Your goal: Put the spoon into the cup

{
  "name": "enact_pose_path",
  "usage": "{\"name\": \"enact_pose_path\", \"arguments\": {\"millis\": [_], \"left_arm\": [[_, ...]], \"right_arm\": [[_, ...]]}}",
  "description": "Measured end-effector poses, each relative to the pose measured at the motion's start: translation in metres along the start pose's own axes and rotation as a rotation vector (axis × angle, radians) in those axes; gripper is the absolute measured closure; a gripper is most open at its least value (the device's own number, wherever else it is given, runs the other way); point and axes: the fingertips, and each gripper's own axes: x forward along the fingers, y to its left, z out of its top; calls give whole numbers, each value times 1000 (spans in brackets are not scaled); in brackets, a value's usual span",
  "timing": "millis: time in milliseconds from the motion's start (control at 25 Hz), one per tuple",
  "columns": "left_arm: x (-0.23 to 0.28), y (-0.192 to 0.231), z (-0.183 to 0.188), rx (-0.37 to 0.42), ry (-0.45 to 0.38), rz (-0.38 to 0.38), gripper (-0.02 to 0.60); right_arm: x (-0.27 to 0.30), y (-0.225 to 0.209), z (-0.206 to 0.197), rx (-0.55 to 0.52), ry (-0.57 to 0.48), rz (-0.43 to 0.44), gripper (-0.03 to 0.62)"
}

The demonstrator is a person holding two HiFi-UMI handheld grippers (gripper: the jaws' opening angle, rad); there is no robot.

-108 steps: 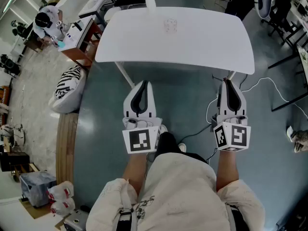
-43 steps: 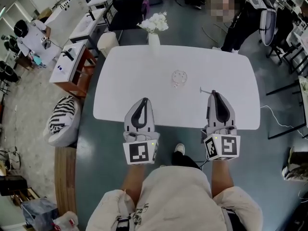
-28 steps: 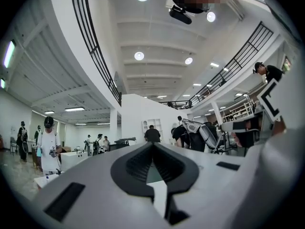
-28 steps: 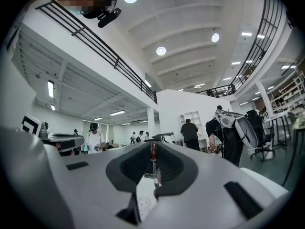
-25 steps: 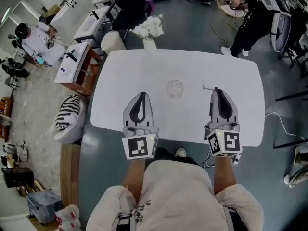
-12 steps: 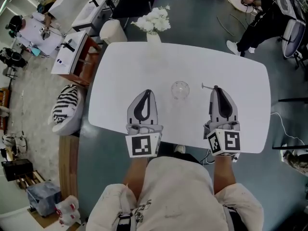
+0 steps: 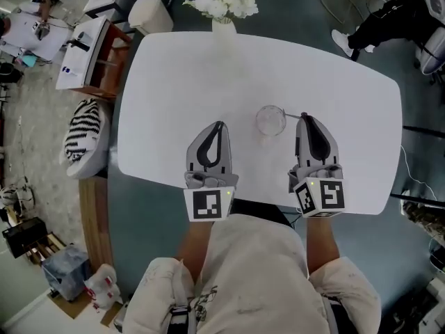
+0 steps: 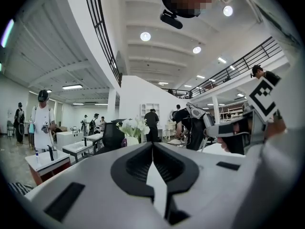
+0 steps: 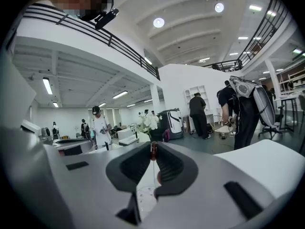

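At the near edge of the white table [image 7: 174, 82], the left gripper [image 7: 219, 124] hovers with its jaws closed on nothing. Beside it, the right gripper [image 7: 304, 117] pinches the spoon [image 9: 153, 150] between its jaw tips, with the thin stem reaching toward the glass cup [image 7: 270, 120] just beside them. The pickup looks done, and the spoon is not yet in the cup. Farther off stands a vase of white flowers [image 7: 224, 2].

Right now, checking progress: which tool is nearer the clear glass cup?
Right: the right tool is close, to the right of the clear glass cup; the left tool stands farther off, leftward.
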Motion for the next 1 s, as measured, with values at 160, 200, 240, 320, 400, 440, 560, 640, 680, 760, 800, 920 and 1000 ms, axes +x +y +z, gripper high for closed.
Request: {"name": "enact_pose_path", "arguments": {"millis": [160, 200, 240, 320, 400, 440, 560, 640, 680, 760, 800, 920, 1000], "left_arm": [[13, 6, -23, -10, 32, -24, 574], [14, 6, -29, -17, 46, -27, 574], [15, 7, -35, -26, 61, -29, 574], [17, 8, -44, -34, 79, -32, 574], [21, 9, -54, -41, 93, -37, 574], [24, 10, -60, -45, 105, -41, 574], [31, 11, -73, -56, 123, -57, 574], [31, 10, -81, -55, 144, -69, 574], [31, 10, -86, -55, 155, -73, 574], [34, 11, -93, -65, 172, -77, 574], [36, 11, -97, -68, 180, -80, 574], [39, 11, -103, -80, 187, -85, 574], [41, 13, -105, -80, 187, -86, 574]], "right_arm": [[22, 3, -29, 26, 64, 8, 572], [26, 4, -37, 39, 80, 10, 572], [28, 4, -45, 53, 98, 11, 572], [31, 4, -61, 77, 129, 13, 572], [37, 5, -76, 91, 160, 15, 572], [42, 5, -83, 95, 177, 16, 572], [50, 6, -104, 109, 215, 13, 572], [50, 6, -114, 121, 235, 8, 572], [51, 7, -118, 129, 243, 7, 572], [55, 7, -122, 148, 244, 6, 572], [57, 7, -123, 153, 241, 5, 572], [60, 5, -124, 136, 233, -3, 572], [61, 2, -126, 130, 233, -10, 572]]}}
